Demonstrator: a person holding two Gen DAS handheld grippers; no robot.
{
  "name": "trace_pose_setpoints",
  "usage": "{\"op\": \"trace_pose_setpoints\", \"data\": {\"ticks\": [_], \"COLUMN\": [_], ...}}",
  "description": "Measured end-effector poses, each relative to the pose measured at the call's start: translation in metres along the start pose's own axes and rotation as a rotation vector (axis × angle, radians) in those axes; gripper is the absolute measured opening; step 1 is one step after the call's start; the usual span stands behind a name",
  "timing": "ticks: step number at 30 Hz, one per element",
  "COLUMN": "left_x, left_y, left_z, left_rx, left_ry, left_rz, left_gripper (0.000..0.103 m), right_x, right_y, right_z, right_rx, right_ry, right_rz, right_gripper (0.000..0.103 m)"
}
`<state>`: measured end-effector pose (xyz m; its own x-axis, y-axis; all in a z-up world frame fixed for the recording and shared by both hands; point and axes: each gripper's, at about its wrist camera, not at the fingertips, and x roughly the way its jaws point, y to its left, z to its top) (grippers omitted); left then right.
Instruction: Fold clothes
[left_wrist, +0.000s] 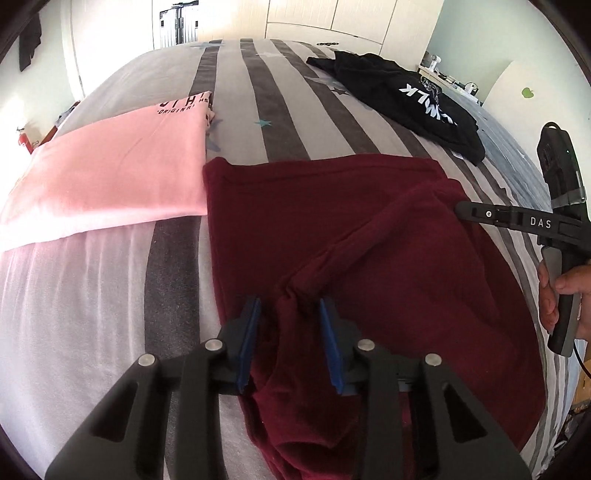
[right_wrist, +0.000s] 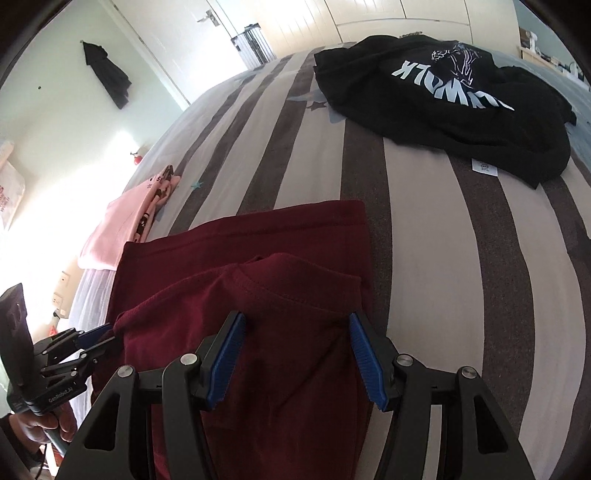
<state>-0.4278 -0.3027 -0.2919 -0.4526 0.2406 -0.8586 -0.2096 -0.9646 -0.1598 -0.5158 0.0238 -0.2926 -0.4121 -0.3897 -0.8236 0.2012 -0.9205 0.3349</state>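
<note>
1. Your dark red shirt (left_wrist: 332, 236) lies partly folded on the striped bed (left_wrist: 280, 110), in the middle, near you.
2. Your left tongs (left_wrist: 290, 314) sit over a bunched ridge of the red shirt. The blue pads (left_wrist: 251, 332) are apart, with cloth between them, but I cannot tell if they pinch it.
3. Your right tongs (right_wrist: 295, 332) are apart, with a raised fold of the red shirt between the pads. They do not squeeze it.
4. A folded pink shirt (left_wrist: 110, 177) lies just beside the red one, on its left.
5. A black shirt (right_wrist: 443, 103) with white letters lies loose, farther back on the bed.
</note>
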Motion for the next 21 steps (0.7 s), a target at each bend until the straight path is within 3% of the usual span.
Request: {"op": "trace_pose_setpoints", "data": {"ticks": [1,4,9,14,15,17,18,21], "left_x": [0.000,0.000,0.004,0.008,0.009,0.009,0.007,-0.004], "left_y": [0.001,0.000,0.000,-0.005,-0.006,-0.009,-0.011,-0.013], "left_z": [0.000,-0.001,-0.002,-0.003,-0.003,-0.003,-0.001,0.005], "left_rx": [-0.011,-0.022,-0.030,0.005,0.014,0.030,0.030,0.027], "left_ry": [0.000,0.000,-0.002,-0.010,-0.011,-0.012,-0.019,-0.056], "left_rz": [-0.004,-0.003,0.007,0.022,0.021,0.001,-0.001,-0.014], "left_gripper": [0.032,0.035,0.041,0.043,0.040,0.020,0.016,0.010], "right_x": [0.001,0.001,-0.003,0.001,0.001,0.000,-0.001,-0.014], "right_y": [-0.001,-0.008,-0.020,-0.015,-0.016,-0.018,-0.018,-0.012], "right_z": [0.001,0.007,0.012,0.009,0.010,0.011,0.012,0.015], "right_rx": [-0.001,0.022,0.077,0.013,0.015,0.019,0.019,-0.004], "right_ry": [0.000,0.000,0.011,0.025,0.021,0.013,0.005,-0.035], "right_rz": [-0.013,-0.037,-0.015,-0.042,-0.042,-0.054,-0.058,-0.046], "right_gripper": [0.041,0.034,0.037,0.037,0.036,0.029,0.020,0.010]}}
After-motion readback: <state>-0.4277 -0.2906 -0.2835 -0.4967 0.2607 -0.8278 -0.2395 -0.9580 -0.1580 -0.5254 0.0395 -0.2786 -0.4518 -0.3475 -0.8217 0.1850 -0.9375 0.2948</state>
